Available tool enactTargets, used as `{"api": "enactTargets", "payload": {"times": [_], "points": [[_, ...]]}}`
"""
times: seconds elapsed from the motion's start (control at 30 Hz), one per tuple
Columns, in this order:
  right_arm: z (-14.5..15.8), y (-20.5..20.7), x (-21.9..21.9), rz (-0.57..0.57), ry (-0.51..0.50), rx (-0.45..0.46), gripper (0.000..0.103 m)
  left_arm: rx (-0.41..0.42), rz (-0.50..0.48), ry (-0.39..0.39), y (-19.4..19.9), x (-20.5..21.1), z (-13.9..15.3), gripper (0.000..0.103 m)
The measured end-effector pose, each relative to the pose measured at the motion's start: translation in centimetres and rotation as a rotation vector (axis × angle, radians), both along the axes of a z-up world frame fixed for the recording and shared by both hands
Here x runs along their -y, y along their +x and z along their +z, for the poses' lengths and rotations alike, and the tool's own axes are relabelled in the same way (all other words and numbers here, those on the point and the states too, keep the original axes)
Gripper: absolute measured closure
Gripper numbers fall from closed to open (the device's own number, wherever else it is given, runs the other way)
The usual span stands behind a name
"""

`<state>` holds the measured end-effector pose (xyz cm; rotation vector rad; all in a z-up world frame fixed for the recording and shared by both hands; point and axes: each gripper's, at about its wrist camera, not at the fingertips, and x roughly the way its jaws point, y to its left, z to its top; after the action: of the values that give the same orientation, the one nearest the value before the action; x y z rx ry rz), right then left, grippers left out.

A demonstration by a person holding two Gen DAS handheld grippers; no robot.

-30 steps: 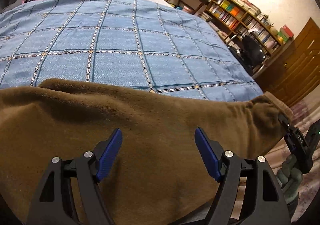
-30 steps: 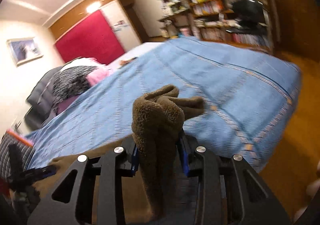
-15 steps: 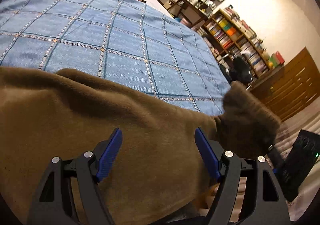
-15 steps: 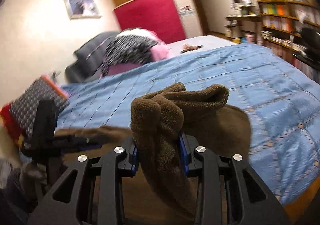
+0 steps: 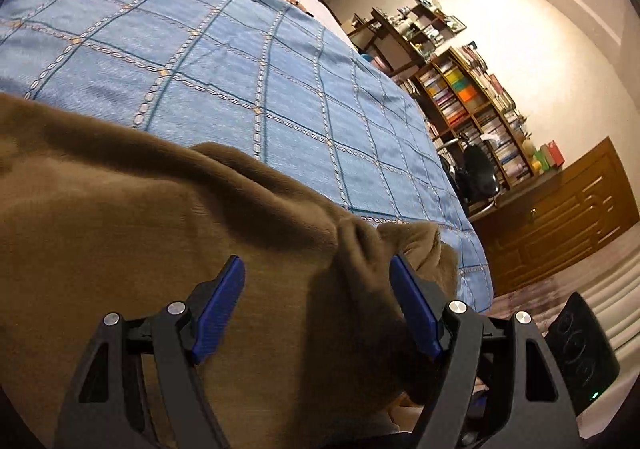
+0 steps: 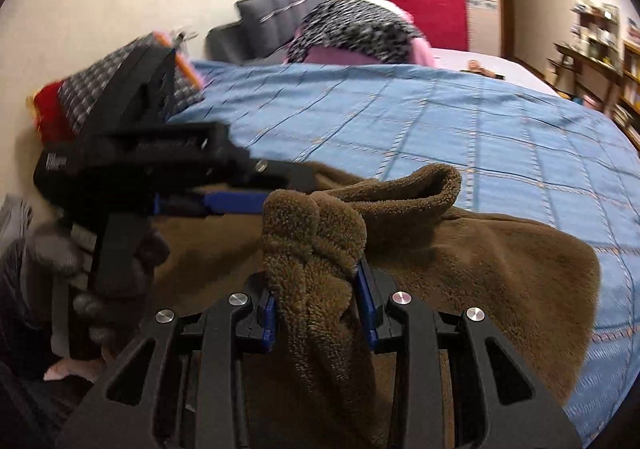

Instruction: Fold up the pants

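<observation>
While right claw (image 6: pixel 316 313) grips bunched pants (image 5: pixel 160 249) cuff, left claw (image 5: pixel 316 313) hangs wide w/ nothing held, fabric stretching btwn them across bed (image 5: pixel 200 61).

Home bedroom, seemingly; blue checked bedspread (image 5: pixel 248 61), pillows (image 6: pixel 352 29), crowded bookshelves (image 5: pixel 468 105)

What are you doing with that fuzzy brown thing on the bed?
A person is folding brown fleece pants on a bed with a blue checked cover. The right gripper is clamped on a bunched end of the pants. The left gripper is open over the pants, gripping nothing.
</observation>
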<state>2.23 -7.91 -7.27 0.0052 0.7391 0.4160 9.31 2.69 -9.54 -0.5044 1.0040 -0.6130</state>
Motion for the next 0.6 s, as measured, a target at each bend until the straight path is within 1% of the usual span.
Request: {"api": "enactTargets", "payload": {"times": [0.03, 0.1, 0.13, 0.2, 0.37, 0.47, 0.53, 0.6], "points": [[-0.3, 0.1, -0.4, 0.015, -0.007, -0.009, 0.07, -0.001, 0.003, -0.001, 0.1, -0.3, -0.1, 0.028], [-1.1, 0.4, -1.3, 0.06, -0.017, -0.046, 0.065, -0.002, 0.008, -0.002, 0.2, -0.9, -0.1, 0.028], [-1.4, 0.5, -1.4, 0.072, -0.017, -0.06, 0.058, -0.004, 0.006, -0.003, 0.2, -1.1, -0.2, 0.028], [-1.7, 0.6, -1.9, 0.127, 0.025, -0.086, 0.047, -0.013, -0.002, -0.003, 0.2, -1.2, -0.3, 0.028], [-1.8, 0.3, -2.4, 0.22, 0.076, -0.122, 0.046, -0.033, -0.034, -0.006, 0.1, -0.9, -0.7, 0.028], [-1.5, 0.4, -1.5, 0.218, 0.119, -0.126, 0.046, -0.043, -0.058, -0.011, -0.1, -0.2, -0.8, 0.028], [-0.9, 0.2, 0.0, 0.199, 0.156, -0.118, 0.046, -0.052, -0.081, -0.011, -0.3, 0.3, -0.9, 0.022], [-0.4, 0.5, 1.7, 0.173, 0.181, -0.115, 0.046, -0.064, -0.108, -0.016, -0.6, 1.0, -1.2, 0.022]]}}
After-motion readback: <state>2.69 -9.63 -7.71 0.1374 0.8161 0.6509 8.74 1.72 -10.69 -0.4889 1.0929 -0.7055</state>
